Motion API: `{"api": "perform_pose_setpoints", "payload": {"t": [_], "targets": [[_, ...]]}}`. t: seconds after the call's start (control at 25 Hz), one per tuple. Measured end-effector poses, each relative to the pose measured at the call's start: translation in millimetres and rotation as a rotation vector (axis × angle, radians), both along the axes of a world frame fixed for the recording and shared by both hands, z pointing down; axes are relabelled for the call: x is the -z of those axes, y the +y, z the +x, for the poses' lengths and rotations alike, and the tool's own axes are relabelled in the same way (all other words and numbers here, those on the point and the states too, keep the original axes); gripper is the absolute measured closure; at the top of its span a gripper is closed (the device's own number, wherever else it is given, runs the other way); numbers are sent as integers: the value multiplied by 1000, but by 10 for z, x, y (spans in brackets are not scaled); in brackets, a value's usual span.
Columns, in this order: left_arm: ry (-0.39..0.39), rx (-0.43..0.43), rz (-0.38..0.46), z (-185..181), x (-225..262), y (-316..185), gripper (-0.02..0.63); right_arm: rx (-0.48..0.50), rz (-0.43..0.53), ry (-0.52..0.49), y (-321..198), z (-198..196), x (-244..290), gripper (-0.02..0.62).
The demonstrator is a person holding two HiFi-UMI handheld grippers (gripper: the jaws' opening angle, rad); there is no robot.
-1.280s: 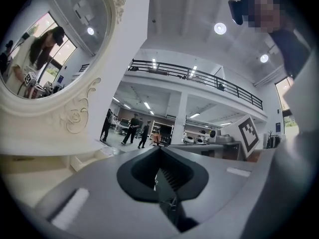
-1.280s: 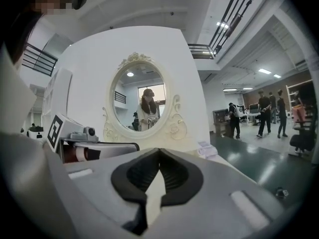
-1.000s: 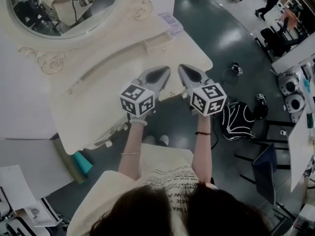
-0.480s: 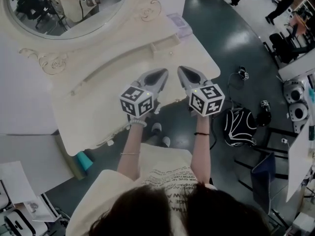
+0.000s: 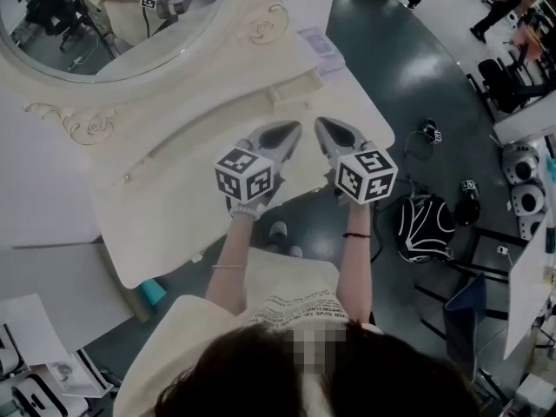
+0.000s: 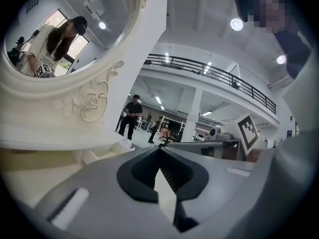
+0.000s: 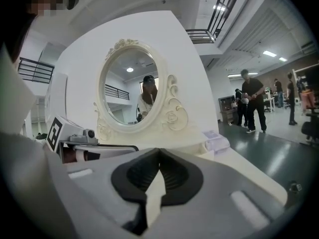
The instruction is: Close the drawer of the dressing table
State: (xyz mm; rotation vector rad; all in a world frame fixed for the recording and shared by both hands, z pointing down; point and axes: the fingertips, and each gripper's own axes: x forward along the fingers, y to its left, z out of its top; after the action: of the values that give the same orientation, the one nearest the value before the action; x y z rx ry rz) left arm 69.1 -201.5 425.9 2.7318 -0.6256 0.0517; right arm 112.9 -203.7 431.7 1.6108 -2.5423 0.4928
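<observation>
The cream dressing table point(image 5: 165, 207) with its oval mirror point(image 5: 104, 24) fills the upper left of the head view. Its drawer is hidden under the tabletop; I cannot see how far in it stands. My left gripper point(image 5: 294, 127) and right gripper point(image 5: 320, 122) lie side by side over the table's front right part, pointing toward the mirror. Both are shut with nothing between the jaws. In the left gripper view the left gripper point(image 6: 160, 147) has its tips meeting beside the mirror frame point(image 6: 89, 101). In the right gripper view the right gripper point(image 7: 159, 150) faces the mirror point(image 7: 130, 91).
A small lilac box point(image 5: 320, 43) sits on the table's back right corner. A black-and-white bag point(image 5: 426, 215) and cables lie on the dark floor to the right. A teal object point(image 5: 149, 289) stands under the table's left end. People walk at the far right point(image 7: 254, 101).
Both grippers, still shut, have advanced together over the tabletop toward the mirror. The carved front below the table's edge shows less than before.
</observation>
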Motion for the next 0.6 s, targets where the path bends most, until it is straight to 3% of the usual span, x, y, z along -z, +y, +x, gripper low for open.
{"api": "perform_pose_setpoints", "payload": {"t": [0.32,0.6], "targets": [[-26,7,-26,-25,-133,-111,607,0,-40,-21,-137,-3,-196,592],[-29,64,-70,-18,-274,-221,607,47,-92,-25,-291,4,-346,592]]}}
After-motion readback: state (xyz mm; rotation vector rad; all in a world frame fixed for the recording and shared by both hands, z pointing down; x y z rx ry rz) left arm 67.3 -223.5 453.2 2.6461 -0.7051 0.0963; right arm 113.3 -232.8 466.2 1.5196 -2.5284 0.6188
